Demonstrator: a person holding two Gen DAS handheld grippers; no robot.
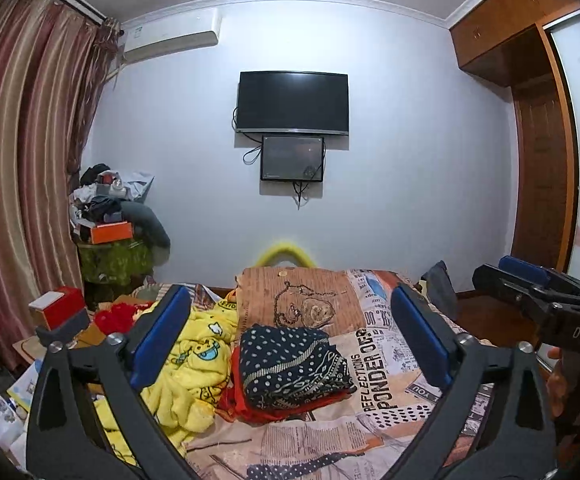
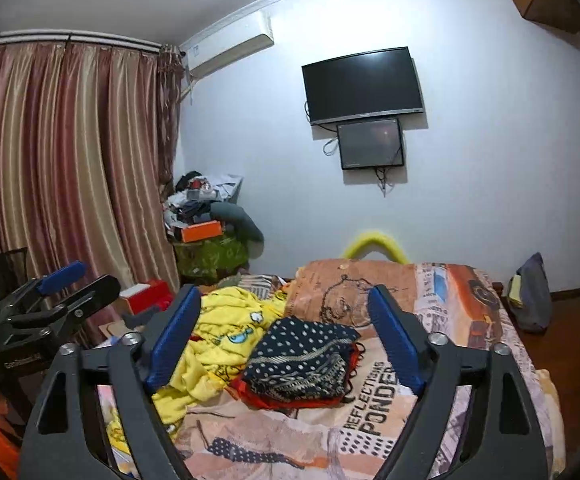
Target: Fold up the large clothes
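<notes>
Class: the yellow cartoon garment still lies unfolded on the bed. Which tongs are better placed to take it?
Probably the left tongs: the yellow cartoon garment lies beside their left finger. Both tongs are open and empty.

Two grippers [image 1: 290, 340] [image 2: 286, 336], each with two blue-padded fingers. On the bed: one folded navy dotted garment [image 1: 293, 364], one yellow blanket [image 1: 194, 360]. On the wall, upper centre: two dark screens [image 1: 293, 102] [image 1: 292, 159]. One air conditioner [image 1: 170, 36], upper left; one orange box [image 1: 112, 232].
</notes>
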